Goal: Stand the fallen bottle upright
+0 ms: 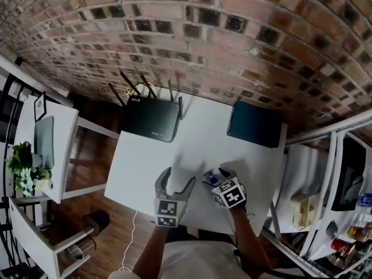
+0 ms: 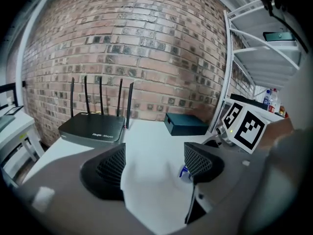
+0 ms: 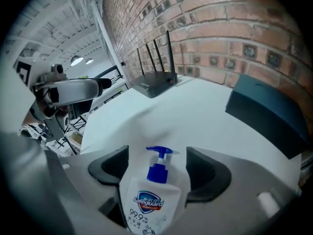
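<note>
Bottle: lying label-up on tabletop, pump pointing away | right tongs: apart, straddling its body to grip and tip it up, no squeeze evident | left tongs: apart, empty, beside, spare for steadying.

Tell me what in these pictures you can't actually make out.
- The bottle, head view: only its blue pump shows; the right gripper covers the rest.
- The bottle's base, right gripper view: cut off by the bottom edge.
- The right gripper's grip: the bottle lies between the jaws, but whether the pads press it is unclear.
- The label, right gripper view: its small print is blurred.
</note>
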{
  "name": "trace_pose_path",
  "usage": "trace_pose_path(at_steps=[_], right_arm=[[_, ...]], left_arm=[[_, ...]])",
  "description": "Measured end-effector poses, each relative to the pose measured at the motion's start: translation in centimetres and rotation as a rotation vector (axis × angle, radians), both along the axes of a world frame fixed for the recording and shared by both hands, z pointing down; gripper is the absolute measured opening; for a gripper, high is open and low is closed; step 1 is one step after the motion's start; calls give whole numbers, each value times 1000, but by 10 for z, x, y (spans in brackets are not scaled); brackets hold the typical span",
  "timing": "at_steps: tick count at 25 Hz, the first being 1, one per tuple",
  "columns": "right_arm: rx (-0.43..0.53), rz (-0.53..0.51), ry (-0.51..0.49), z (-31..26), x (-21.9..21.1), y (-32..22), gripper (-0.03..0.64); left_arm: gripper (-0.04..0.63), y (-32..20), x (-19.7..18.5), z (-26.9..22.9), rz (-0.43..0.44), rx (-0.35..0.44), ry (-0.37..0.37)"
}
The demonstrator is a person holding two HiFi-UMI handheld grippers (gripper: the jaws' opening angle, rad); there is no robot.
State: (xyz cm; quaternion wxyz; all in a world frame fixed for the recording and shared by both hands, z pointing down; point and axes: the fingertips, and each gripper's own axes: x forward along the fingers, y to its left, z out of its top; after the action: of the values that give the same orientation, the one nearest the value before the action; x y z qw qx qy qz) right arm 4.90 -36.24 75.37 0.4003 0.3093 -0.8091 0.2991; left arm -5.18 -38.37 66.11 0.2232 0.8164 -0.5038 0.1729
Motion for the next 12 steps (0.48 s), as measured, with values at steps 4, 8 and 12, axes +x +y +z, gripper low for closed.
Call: trace_pose_path(at_steps=[4,8,12], right_arm=[[-23,-28,30,10,-5,1,273],[-11,5,77,12,-2,-5,161],[-35,22,89,23,1,-7,143]], left_arm=[[394,-1,-10,8,-18,-21,2],[393,-1,-19,14,-33,-38,5],[393,4,-23,19,-44,-53,5]])
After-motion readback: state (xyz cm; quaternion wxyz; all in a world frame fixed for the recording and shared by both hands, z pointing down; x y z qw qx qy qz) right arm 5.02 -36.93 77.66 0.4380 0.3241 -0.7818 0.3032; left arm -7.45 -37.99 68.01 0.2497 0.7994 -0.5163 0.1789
